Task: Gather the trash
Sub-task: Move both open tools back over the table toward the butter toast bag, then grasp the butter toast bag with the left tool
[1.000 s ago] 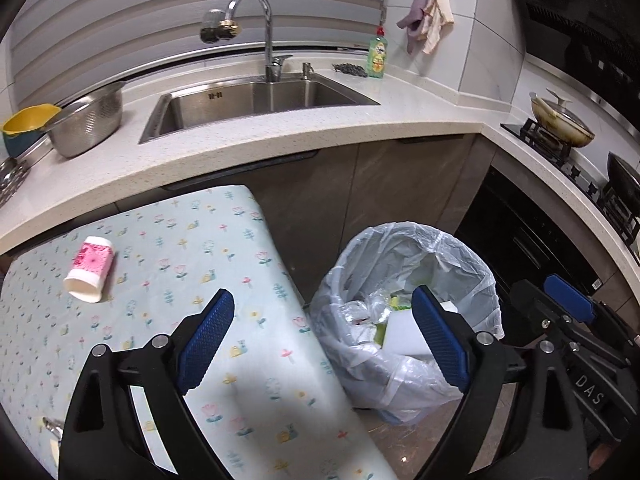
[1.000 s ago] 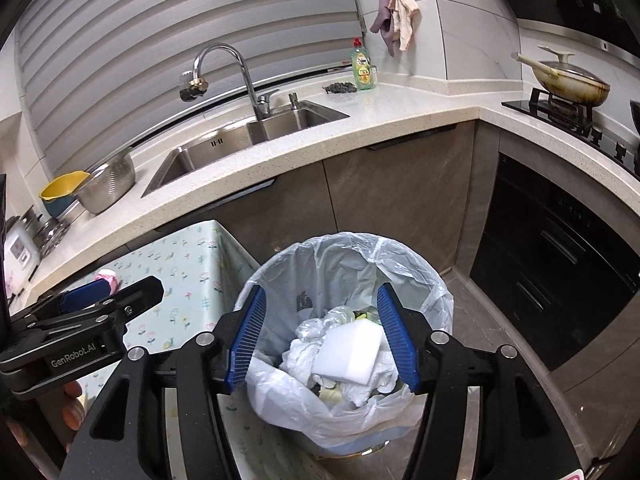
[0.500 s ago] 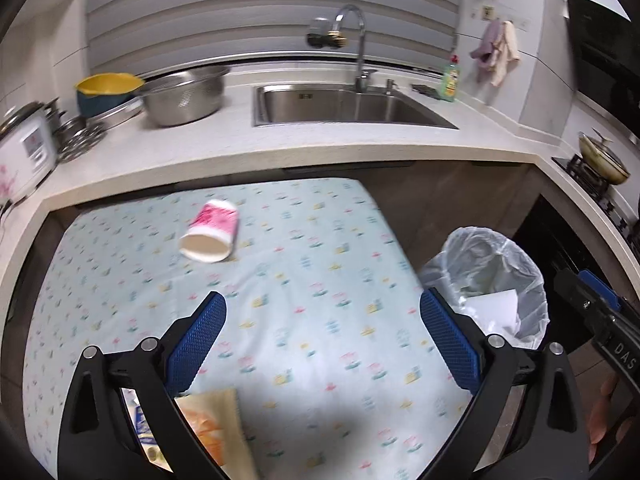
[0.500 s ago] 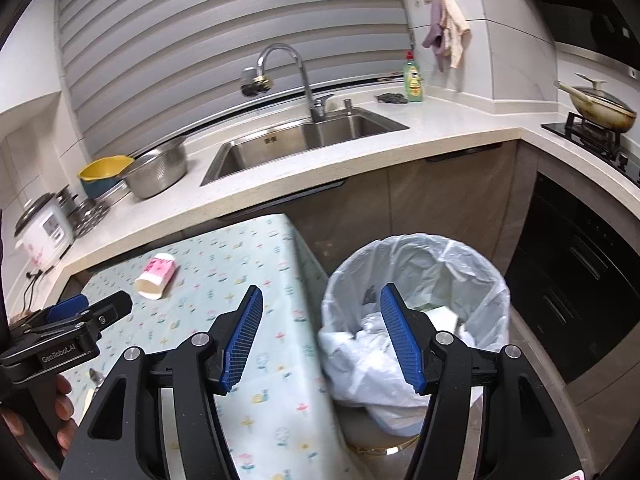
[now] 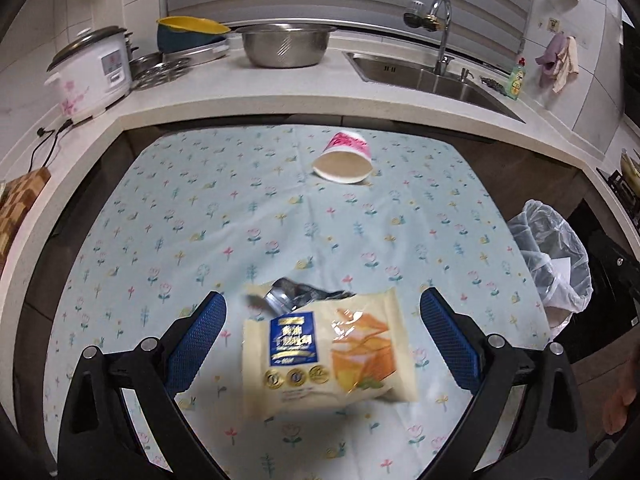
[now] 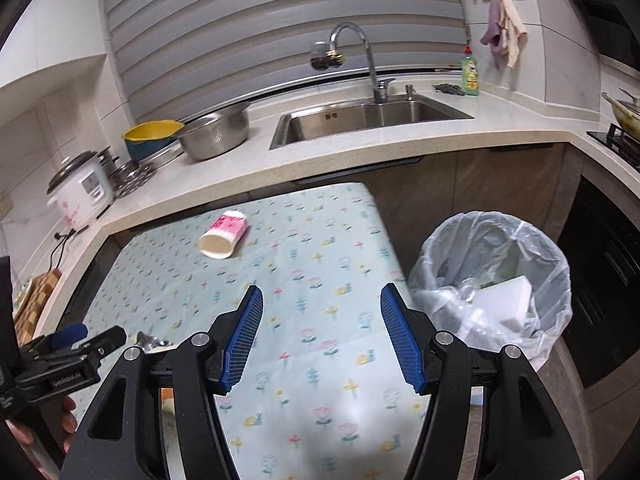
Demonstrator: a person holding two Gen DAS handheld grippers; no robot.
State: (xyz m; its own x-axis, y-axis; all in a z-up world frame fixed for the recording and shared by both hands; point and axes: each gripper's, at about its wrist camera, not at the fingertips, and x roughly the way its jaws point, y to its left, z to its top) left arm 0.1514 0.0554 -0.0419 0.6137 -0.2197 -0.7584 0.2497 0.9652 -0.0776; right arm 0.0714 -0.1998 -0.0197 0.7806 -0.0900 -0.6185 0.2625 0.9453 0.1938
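A torn yellow snack wrapper (image 5: pixel 328 350) lies flat on the floral tablecloth (image 5: pixel 248 216), between the fingers of my open left gripper (image 5: pixel 322 344), which hovers just above it. A pink and white paper cup (image 5: pixel 345 157) lies on its side at the far side of the table; it also shows in the right wrist view (image 6: pixel 223 234). My right gripper (image 6: pixel 321 338) is open and empty above the table's right part. The lined trash bin (image 6: pixel 494 280) stands on the floor right of the table, holding white trash. It shows in the left wrist view (image 5: pixel 554 256) too.
A counter (image 6: pixel 360 148) wraps behind the table with a sink (image 6: pixel 372 118), steel bowl (image 6: pixel 216 130), yellow bowl (image 6: pixel 152 136) and rice cooker (image 6: pixel 78 192). A wooden board (image 5: pixel 20 204) lies at the left. A stove with a pan (image 6: pixel 622 120) is at the right.
My left gripper has swung left from the bin over the table and now frames the snack wrapper. My right gripper has drawn back from above the bin to over the table's right edge.
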